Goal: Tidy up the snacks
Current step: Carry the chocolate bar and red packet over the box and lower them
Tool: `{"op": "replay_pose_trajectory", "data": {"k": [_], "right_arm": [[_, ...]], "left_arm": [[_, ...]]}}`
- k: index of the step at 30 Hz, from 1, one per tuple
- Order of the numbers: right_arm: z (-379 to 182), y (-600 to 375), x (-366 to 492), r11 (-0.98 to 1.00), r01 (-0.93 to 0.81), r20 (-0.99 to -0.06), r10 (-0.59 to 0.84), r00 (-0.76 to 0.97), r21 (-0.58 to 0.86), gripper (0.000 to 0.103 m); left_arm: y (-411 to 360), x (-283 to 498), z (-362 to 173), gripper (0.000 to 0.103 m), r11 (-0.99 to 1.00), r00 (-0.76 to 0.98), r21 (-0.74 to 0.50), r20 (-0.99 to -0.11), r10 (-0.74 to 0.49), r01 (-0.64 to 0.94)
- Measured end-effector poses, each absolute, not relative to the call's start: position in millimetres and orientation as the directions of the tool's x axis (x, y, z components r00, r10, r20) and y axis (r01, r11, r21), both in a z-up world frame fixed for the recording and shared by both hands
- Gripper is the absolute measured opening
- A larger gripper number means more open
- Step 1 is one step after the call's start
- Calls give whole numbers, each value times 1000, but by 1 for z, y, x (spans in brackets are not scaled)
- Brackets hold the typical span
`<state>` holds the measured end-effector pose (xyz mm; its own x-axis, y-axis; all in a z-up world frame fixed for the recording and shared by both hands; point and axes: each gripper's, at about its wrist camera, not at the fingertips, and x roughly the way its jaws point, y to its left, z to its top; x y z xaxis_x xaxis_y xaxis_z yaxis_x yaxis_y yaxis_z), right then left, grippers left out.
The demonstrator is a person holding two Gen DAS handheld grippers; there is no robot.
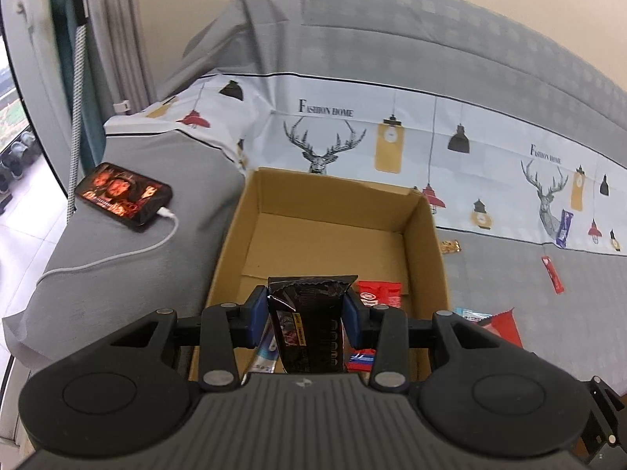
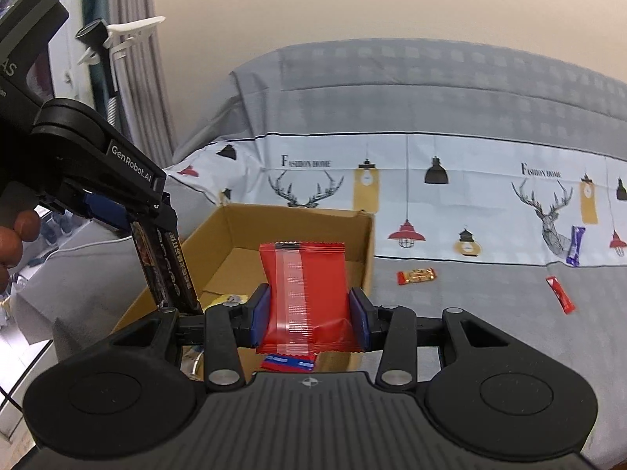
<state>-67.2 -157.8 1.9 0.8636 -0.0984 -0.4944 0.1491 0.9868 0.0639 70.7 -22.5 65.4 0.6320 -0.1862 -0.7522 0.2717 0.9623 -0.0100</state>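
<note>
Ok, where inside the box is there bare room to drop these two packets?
The cardboard box is bare across its far floor, up to the back wall. Its near end is crowded with a red packet and other wrappers.

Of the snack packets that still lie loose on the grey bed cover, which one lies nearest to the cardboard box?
The gold-and-red candy packet, just right of the cardboard box. The thin red stick packet and the blue-and-white packet lie farther right.

Each camera sits just behind its own gripper, looking forward and down along the fingers at the box (image 1: pixel 333 227) on the sofa (image 1: pixel 431 51), close up. Both views share that box (image 2: pixel 290 215), the sofa back (image 2: pixel 431 78) and the wall; the right view catches the left gripper (image 2: pixel 164 250) at its left edge.
</note>
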Motion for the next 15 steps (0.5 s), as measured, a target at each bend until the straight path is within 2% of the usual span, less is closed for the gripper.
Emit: {"op": "replay_pose_trajectory", "data": {"k": [15], "right_arm": [[6, -148, -61, 991, 127, -505, -94, 858, 31, 44]], "left_arm": [[-5, 77, 64, 44, 968, 631, -36, -753, -189, 247]]}}
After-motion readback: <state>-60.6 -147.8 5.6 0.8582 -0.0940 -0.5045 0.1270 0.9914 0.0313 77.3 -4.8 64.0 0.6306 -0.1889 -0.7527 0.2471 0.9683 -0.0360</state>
